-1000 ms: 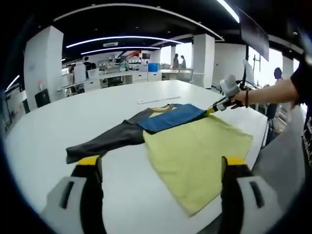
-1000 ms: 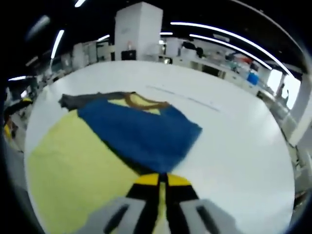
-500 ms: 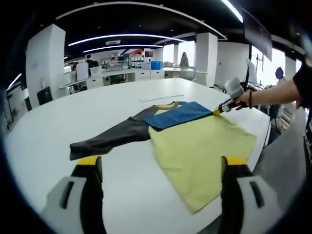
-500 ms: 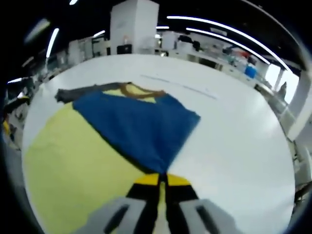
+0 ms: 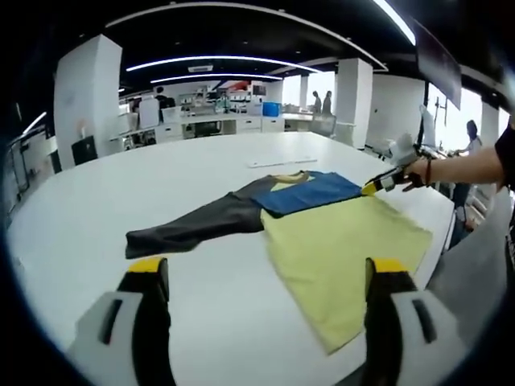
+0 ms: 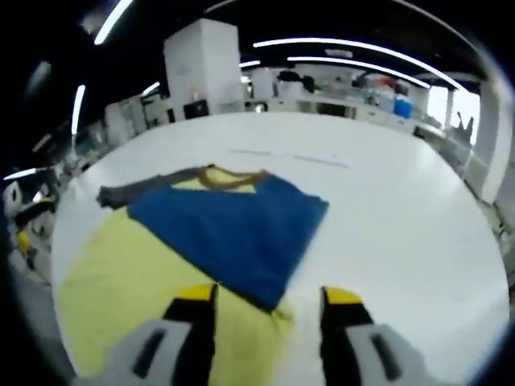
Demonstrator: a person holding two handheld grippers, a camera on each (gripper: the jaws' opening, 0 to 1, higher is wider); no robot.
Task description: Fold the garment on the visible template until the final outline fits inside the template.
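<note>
Lying flat on the white table in the left gripper view, the garment shows a pale yellow body, a blue sleeve folded across its upper part and a dark grey sleeve stretched out sideways. The left gripper stands released, jaws wide apart above the table. The right gripper hovers at the blue fold's far corner.

In the right gripper view, the right gripper is spread open, holding nothing, over the blue sleeve and the garment's yellow body; a brown collar shows beyond.
</note>
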